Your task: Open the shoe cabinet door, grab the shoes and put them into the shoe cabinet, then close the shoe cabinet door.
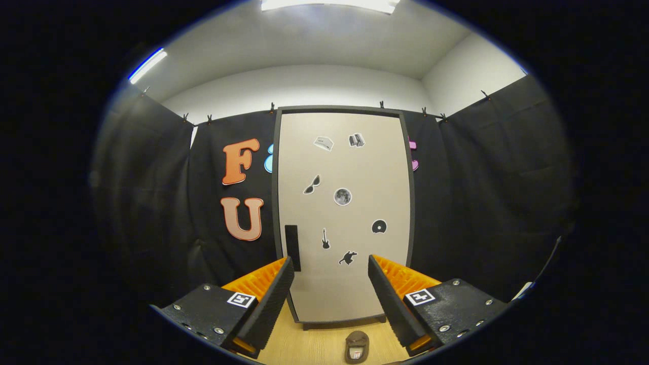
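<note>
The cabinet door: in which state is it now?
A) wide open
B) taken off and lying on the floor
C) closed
C: the cabinet door sits flat inside its dark frame, handle untouched. The open gripper holds nothing, and the shoe lies on the floor in front.

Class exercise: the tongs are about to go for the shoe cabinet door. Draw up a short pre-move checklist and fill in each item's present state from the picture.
1. Tongs open and holding nothing: ok.
2. Shoe cabinet door shut, so opening comes first: ok.
3. Dark handle at the door's left edge in sight, just beyond the left finger: ok.
4. Shoe lies on the wooden floor in front of the cabinet, between the fingers; whether the swinging door will miss it: cannot tell.
5. Room inside the cabinet for the shoe: cannot tell, door shut.
6. Second shoe located: cannot tell.
</note>
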A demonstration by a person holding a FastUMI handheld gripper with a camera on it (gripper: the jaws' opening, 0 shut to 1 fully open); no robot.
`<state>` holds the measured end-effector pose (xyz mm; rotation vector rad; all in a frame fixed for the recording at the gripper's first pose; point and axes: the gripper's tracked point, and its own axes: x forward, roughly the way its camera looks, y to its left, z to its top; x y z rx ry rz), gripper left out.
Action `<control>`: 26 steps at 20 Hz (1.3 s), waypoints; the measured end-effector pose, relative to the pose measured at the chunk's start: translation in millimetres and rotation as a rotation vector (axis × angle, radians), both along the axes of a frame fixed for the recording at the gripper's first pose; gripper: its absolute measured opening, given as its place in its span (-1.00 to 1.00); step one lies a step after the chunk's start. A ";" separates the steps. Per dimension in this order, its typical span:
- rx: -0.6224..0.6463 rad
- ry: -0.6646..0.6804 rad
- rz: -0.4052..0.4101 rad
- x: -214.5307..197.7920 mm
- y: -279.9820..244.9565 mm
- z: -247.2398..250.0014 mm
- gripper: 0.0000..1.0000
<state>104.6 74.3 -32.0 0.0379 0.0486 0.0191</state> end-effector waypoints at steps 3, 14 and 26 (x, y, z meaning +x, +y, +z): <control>0.011 0.007 0.027 25.6 19.5 -6.1 0.84; -0.005 0.043 0.103 143.5 78.3 -50.2 0.65; -0.070 0.085 0.064 211.2 98.5 -85.8 0.12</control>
